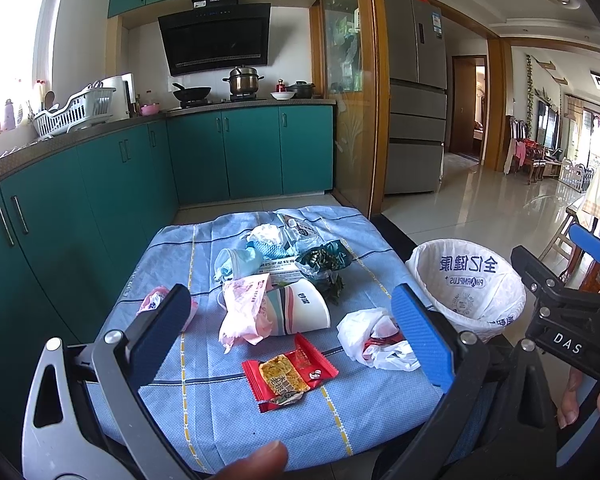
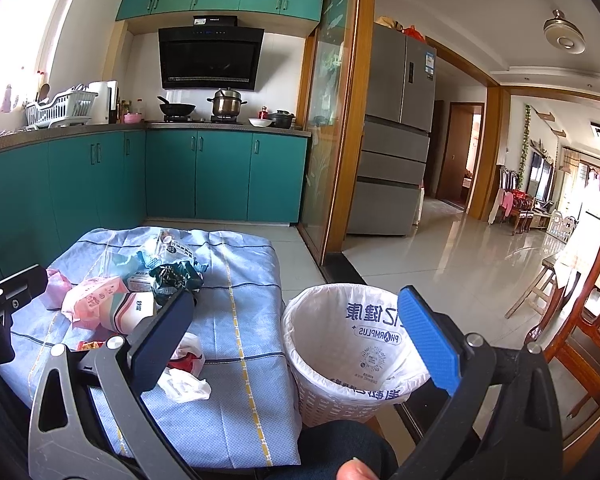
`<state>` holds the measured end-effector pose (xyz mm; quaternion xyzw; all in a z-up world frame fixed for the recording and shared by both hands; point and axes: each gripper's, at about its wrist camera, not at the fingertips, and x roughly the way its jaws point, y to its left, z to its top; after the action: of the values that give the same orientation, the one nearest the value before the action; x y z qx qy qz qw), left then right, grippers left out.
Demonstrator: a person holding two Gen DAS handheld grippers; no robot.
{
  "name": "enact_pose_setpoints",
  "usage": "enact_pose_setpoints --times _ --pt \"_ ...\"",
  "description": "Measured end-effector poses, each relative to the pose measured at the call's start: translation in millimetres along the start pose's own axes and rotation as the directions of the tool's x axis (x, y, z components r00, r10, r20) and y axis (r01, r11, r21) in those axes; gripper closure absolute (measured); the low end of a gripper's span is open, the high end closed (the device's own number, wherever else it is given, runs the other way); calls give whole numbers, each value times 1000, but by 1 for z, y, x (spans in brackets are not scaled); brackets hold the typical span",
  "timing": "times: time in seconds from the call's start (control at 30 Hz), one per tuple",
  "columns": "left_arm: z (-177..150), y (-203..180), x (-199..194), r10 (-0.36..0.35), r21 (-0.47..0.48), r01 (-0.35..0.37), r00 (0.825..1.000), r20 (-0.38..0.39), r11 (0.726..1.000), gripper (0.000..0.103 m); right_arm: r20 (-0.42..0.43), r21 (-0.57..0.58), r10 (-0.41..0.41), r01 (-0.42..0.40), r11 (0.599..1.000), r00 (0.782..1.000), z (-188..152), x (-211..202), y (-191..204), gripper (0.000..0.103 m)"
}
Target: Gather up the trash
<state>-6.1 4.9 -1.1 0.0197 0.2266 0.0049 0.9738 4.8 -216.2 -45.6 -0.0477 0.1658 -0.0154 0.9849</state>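
While nothing is yet being held, I am judging this as the very start of collecting: both grippers are hanging spread and empty over the work.

The counter, draped in a blue checked cloth, is filling the lower middle of the left wrist view and carrying all the trash. The bin, a white basket lined with a printed plastic bag, is standing just beside the counter at the lower right; I am seeing only liner inside, no trash.

My left gripper is framing the pile. The paper cup is lying on its side at centre, touching the pink wrapper. The white crumpled bag is sitting toward the bin side, the red snack packet lying nearest to me.

My right gripper is pointing between the counter edge and the bin.

I am expecting the next move to call for lowering the left gripper onto the red snack packet, which, being flat, may need pinching at an edge.
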Motion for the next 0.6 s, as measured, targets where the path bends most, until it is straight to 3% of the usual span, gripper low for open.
enact_pose_setpoints --times 0.6 --pt "-1 3 4 1 -2 -1 1000 -10 1000 3 -1 -3 0 0 1000 1000 -1 1 1 3"
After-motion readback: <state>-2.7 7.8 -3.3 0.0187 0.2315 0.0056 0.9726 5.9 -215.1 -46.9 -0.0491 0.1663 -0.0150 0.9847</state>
